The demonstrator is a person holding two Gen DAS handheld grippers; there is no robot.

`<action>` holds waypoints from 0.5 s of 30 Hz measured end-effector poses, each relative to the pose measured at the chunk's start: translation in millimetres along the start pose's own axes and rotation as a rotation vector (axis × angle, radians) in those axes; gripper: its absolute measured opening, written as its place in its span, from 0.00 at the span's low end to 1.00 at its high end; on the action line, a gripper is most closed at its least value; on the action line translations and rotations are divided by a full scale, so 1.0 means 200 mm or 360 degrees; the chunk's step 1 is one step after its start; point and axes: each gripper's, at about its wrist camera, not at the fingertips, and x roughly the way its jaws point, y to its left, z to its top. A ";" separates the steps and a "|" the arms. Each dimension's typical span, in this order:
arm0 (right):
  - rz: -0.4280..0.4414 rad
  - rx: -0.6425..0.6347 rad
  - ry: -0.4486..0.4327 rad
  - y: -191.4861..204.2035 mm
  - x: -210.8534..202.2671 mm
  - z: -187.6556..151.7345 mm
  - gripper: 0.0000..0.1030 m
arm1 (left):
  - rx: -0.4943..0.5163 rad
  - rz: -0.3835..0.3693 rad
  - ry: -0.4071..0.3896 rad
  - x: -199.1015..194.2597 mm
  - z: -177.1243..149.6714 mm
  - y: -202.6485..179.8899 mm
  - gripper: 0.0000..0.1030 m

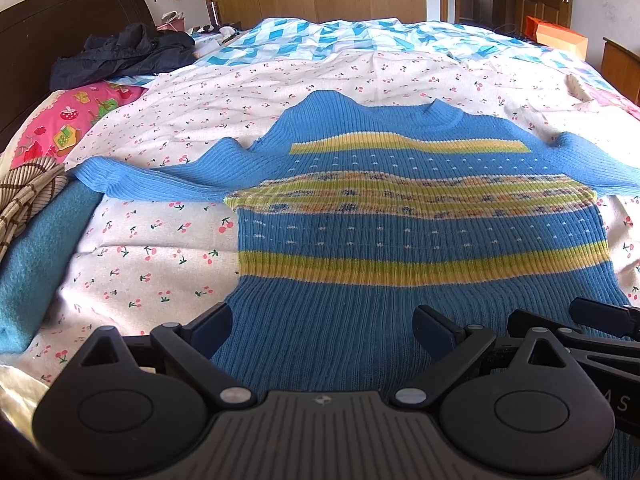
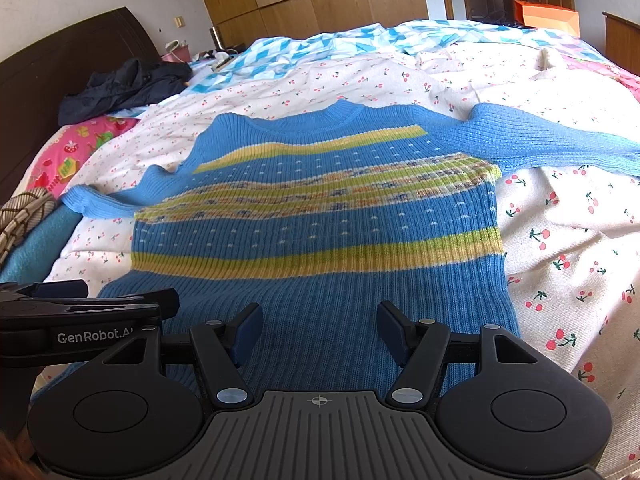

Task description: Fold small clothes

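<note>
Left gripper [image 1: 322, 330], right gripper [image 2: 320, 330]: fingers spread wide, empty, above hem of flat blue sweater [image 1: 400, 216] on bedsheet [image 1: 160, 248].

Left tongs [image 1: 323, 330] spread wide, right tongs [image 2: 320, 330] spread wide, side by side, level

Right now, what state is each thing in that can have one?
Blue striped sweater: spread flat on the bed, front up, both sleeves out, unfolded.
Left hand-held gripper: open, empty, over the hem.
Right hand-held gripper: open, empty, over the hem.
Dark jacket: crumpled by the headboard.
</note>
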 end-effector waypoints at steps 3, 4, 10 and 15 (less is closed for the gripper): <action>0.0000 -0.0001 0.0000 0.00 0.00 0.00 0.62 | 0.0000 0.0001 0.0001 0.00 0.00 0.00 0.98; -0.0001 -0.0002 0.0000 0.00 -0.01 0.00 0.62 | 0.0000 0.0001 0.0002 0.00 0.00 0.00 0.98; 0.0000 0.0001 -0.0001 0.01 -0.01 -0.01 0.62 | -0.0005 -0.0003 0.0012 0.01 -0.01 0.00 0.98; -0.0002 -0.0007 0.0001 0.01 -0.02 0.01 0.62 | -0.0004 -0.0004 0.0016 0.01 -0.01 0.00 0.98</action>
